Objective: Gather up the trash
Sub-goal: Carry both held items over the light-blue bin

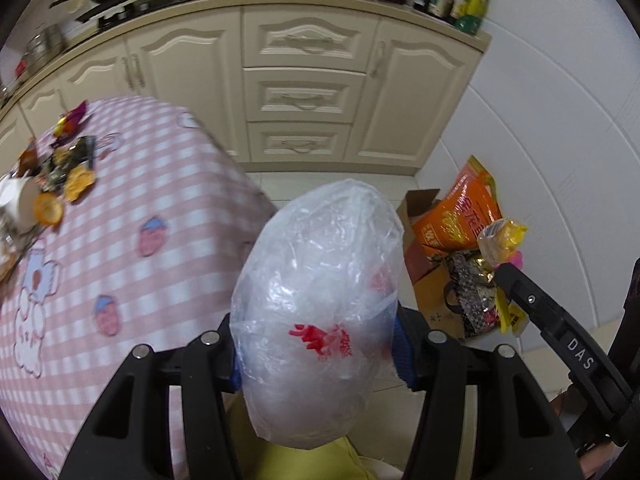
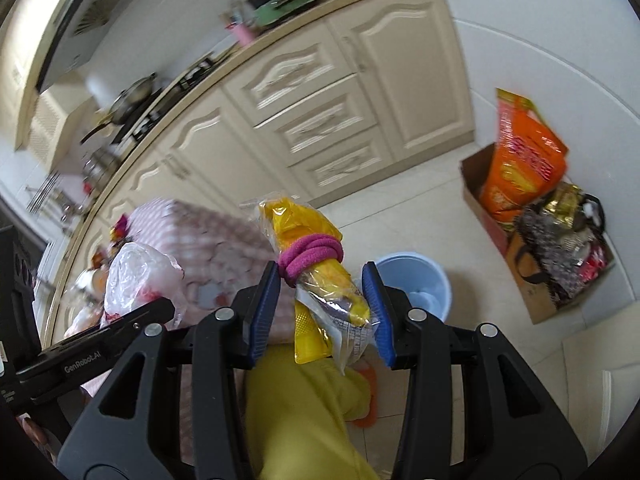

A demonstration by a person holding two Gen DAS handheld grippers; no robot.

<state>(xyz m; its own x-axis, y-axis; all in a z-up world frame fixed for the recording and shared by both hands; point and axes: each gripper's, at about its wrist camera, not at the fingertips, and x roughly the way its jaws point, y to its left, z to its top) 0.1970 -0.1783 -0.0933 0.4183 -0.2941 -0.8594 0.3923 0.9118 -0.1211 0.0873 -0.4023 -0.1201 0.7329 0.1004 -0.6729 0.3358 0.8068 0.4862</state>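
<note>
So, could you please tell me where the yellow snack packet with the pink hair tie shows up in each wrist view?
Left wrist view: the yellow snack packet sits at the right edge, at the tip of the right gripper.
Right wrist view: the packet is at centre, held between the right gripper's blue pads, above the blue bin.
Shared landmark: the orange bag in the cardboard box by the wall.

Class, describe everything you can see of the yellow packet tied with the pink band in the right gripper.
The yellow packet is a crinkly plastic wrapper, yellow with clear edges and a dark printed patch low down. A pink hair band is wound around its middle. It stands roughly upright, leaning left, clamped between the blue pads of the right gripper. It hangs in the air, with the pale blue bin on the floor just right of it.
</note>
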